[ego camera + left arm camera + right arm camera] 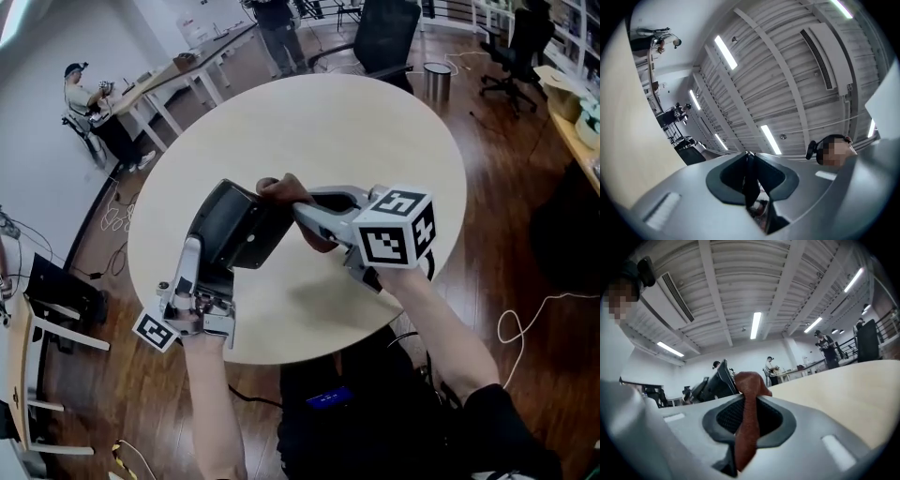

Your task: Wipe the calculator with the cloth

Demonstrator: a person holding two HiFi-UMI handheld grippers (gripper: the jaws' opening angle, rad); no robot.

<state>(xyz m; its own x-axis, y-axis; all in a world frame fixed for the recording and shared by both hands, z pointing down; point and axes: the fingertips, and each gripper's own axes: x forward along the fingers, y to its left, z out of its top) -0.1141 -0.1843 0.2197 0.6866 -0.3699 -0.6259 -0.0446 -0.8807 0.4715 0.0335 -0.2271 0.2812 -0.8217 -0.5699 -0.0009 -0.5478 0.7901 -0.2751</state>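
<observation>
Right hand-held gripper (292, 202) clenched on the cloth (281, 190); cloth sits at the calculator's (234, 225) far right corner.
Left hand-held gripper (200, 269) is clamped on the calculator's near edge and holds it tilted above the tabletop (375, 141). The calculator lies just left of the right gripper, its long axis seemingly running from the left gripper toward the cloth. Likely stroke: right hand drags the cloth down-left.

Over the table (328, 131), my left gripper (202, 277) grips the calculator (234, 225) by its near edge. On its right, the cloth (281, 190), pinched in my right gripper (298, 208), touches the calculator's far right corner.
</observation>
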